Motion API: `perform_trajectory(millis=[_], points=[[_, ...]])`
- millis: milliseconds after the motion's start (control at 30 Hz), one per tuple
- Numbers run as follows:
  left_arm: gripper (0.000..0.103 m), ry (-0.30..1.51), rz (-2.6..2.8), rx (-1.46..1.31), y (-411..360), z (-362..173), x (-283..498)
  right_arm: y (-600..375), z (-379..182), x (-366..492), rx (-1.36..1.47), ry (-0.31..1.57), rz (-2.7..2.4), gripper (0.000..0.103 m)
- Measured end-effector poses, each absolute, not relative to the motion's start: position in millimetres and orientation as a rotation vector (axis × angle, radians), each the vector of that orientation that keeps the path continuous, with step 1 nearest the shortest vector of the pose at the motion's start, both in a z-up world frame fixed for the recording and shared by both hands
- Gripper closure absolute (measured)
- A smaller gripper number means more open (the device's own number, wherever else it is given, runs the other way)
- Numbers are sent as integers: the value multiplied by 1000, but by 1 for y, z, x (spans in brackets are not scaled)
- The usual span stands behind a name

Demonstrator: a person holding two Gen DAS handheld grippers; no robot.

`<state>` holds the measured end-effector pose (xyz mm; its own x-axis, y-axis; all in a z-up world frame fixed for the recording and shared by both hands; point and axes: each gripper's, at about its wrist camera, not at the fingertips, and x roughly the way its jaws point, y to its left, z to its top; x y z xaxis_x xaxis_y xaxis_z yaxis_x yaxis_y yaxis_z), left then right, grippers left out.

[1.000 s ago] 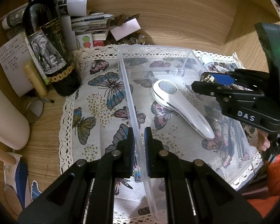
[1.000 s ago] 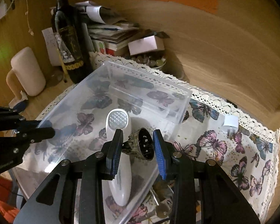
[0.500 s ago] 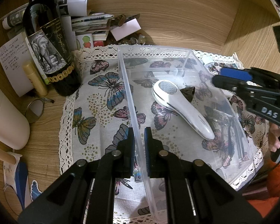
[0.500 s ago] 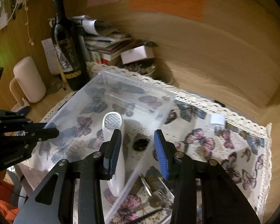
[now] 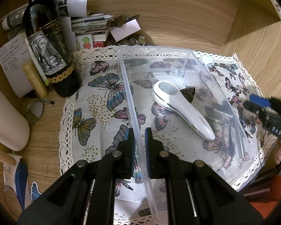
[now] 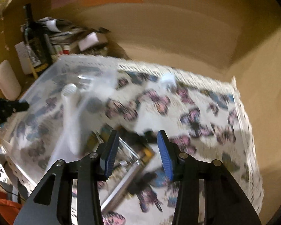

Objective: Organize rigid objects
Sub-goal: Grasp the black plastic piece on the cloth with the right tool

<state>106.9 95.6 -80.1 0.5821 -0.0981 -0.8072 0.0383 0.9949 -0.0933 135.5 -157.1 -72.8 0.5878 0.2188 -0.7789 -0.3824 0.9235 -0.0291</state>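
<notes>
Left claw (image 5: 139,146) pinched on the near wall of the bin (image 5: 129,101), pads either side of the clear plastic, holding it down on the butterfly cloth (image 5: 95,101). Right claw (image 6: 138,150) spread wide, nothing between the pads; its view is motion-blurred, so detail there is rough. Inside the bin: white shaver (image 5: 179,108), head at 11 o'clock, handle tail at 5 o'clock, long axis roughly diagonal across the floor; small dark cone (image 5: 188,93) touching its head on the 3 o'clock side. Outside the bin, on the cloth along the far wall at 4 o'clock in the left view, a clutter of dark and shiny pieces (image 5: 223,116), seen only through the plastic there. In the right view that same clutter (image 6: 129,155) lies directly under and just ahead of the open claw, 12 o'clock, with a long metallic strip running from 7 to 1 o'clock; I can't tell the individual items apart. My read: next pick comes from that pile, and the right claw is the nearer one by far, left is committed to the bin. The strip's axis is oblique to the pad gap, so the wrist likely needs a twist to close across its narrow side. Bottle (image 5: 50,52) and paper stack (image 5: 90,22) sit at 10–11 o'clock on the worktop (image 5: 178,18), out of the way.
</notes>
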Motion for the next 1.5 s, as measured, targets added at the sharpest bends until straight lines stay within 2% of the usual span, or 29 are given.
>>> perform_trajectory(millis=[400, 500, 733, 800, 1167, 1500], points=[[94, 947, -77, -62, 95, -81, 106, -187, -118, 119, -151, 1025, 301, 64], [94, 947, -77, -61, 95, -81, 106, -184, -119, 113, -167, 1023, 314, 58], [94, 947, -79, -60, 95, -81, 107, -174, -127, 111, -186, 1018, 336, 58], [94, 947, -79, -62, 96, -81, 106, -176, -126, 113, -176, 1013, 332, 71], [94, 947, -79, -64, 95, -81, 106, -177, -103, 121, -158, 935, 321, 71], [94, 947, -79, -65, 95, -81, 106, -130, -65, 128, -233, 801, 426, 71]])
